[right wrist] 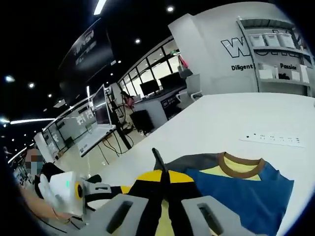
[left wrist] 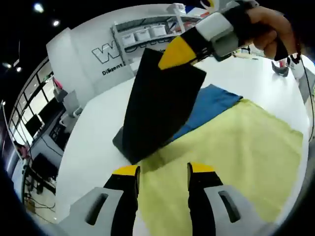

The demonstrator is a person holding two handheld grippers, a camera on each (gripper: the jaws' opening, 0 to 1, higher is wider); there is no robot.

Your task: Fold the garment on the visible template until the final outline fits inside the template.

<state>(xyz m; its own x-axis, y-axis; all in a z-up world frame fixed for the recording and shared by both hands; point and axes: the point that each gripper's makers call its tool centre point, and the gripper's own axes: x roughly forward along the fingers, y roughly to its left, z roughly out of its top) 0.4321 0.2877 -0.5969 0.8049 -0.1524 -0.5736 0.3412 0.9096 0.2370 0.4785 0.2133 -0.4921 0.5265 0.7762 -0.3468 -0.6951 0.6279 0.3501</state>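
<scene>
Left claw (left wrist: 162, 173): two black jaws with yellow tips, mounted on grey moulded bodies, each with a dark oblong slot. Right claw (right wrist: 162, 178): same black jaws, yellow tips, grey slotted bodies; in the left gripper view its housing is grey-white with black sections.

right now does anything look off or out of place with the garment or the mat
Nothing looks damaged or spilled. The garment is just mid-fold: the right gripper holds one dark flap up off the yellow template, while the left gripper hovers open.
</scene>
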